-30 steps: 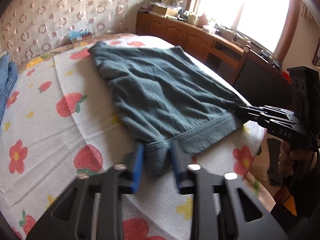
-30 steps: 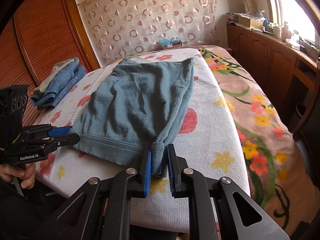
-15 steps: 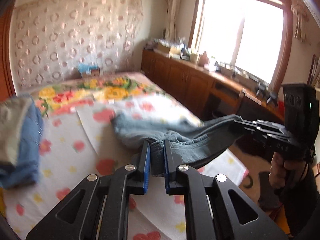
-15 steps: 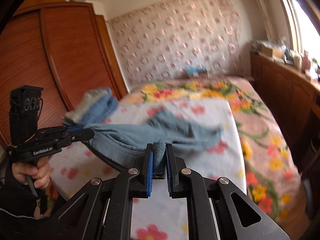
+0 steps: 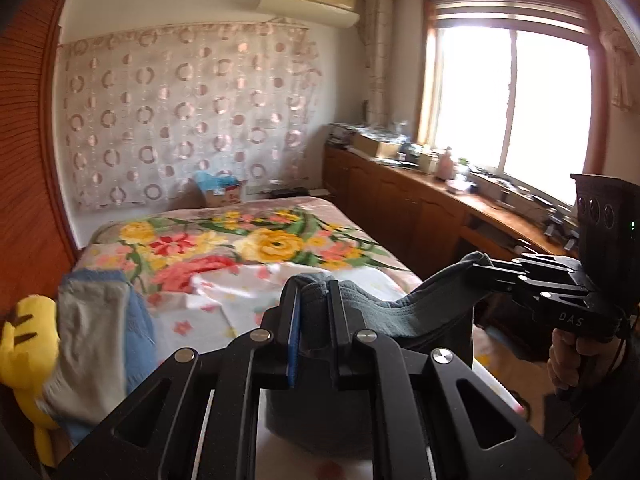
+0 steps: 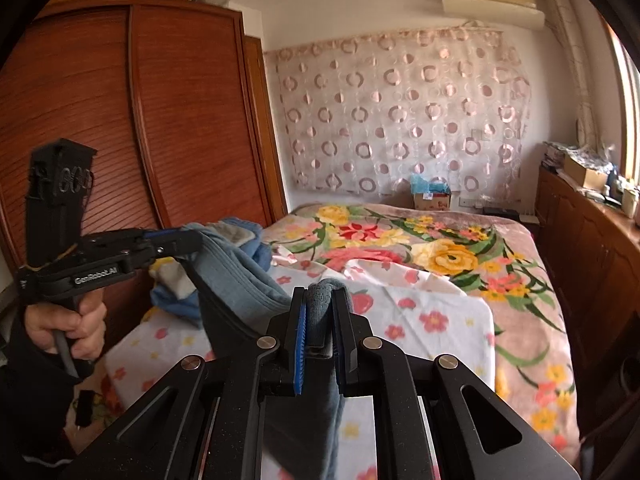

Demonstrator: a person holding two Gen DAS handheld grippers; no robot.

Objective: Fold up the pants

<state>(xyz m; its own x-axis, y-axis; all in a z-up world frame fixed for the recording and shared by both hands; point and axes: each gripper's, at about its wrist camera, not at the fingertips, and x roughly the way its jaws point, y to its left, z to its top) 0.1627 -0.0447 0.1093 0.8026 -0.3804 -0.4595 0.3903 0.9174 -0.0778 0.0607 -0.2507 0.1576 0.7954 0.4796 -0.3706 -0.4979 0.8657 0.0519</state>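
The grey-blue pants (image 5: 424, 312) hang in the air above the bed (image 6: 516, 280), waistband stretched between both grippers. The left gripper (image 5: 312, 312) is clamped on one waistband corner; the right gripper (image 6: 320, 320) is clamped on the other, fabric bunched between its blue pads (image 6: 301, 344). A strawberry-print sheet (image 6: 440, 320) lies beneath. Folded clothes (image 5: 100, 328) are stacked beside a yellow plush toy (image 5: 24, 344).
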